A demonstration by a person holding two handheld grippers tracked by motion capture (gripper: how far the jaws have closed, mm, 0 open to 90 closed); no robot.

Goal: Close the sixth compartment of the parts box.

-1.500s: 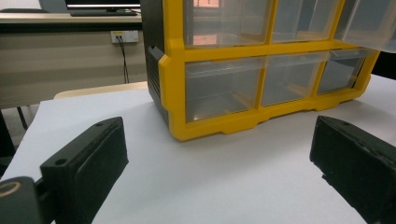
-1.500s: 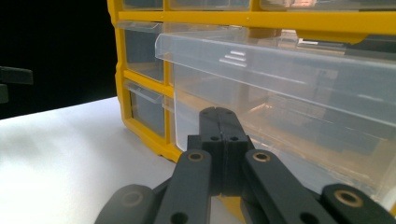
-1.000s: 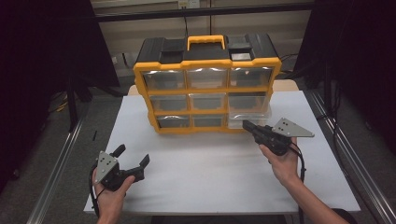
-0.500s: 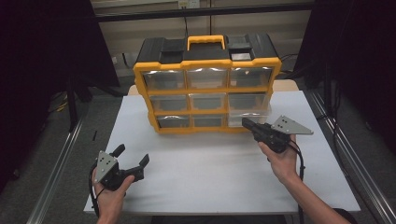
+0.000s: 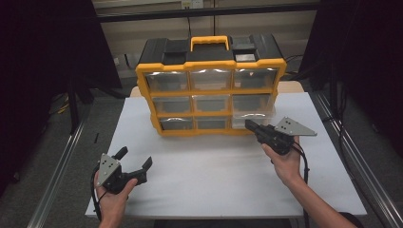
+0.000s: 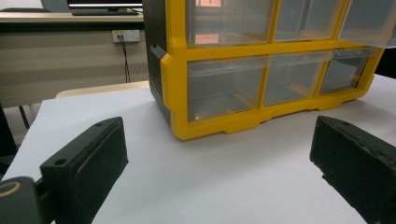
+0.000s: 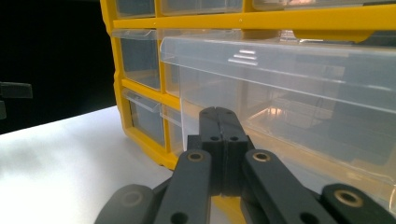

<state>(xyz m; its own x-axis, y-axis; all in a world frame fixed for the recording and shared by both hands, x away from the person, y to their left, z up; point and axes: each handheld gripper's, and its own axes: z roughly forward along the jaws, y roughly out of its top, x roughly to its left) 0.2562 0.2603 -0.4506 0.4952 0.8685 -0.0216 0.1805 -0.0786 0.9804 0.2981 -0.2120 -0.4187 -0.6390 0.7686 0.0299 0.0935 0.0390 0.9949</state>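
Yellow-framed organiser (image 5: 210,90) stands at the back of the white counter (image 5: 214,175), its bottom-right drawer (image 5: 256,118) pulled partly out. We judge the step to be working this drawer; whether it goes in or out we cannot tell. The right hand-held gripper (image 5: 250,126), jaws together on nothing, points at the drawer front. The left hand-held gripper (image 5: 134,160) rests low near the front edge, jaws wide apart
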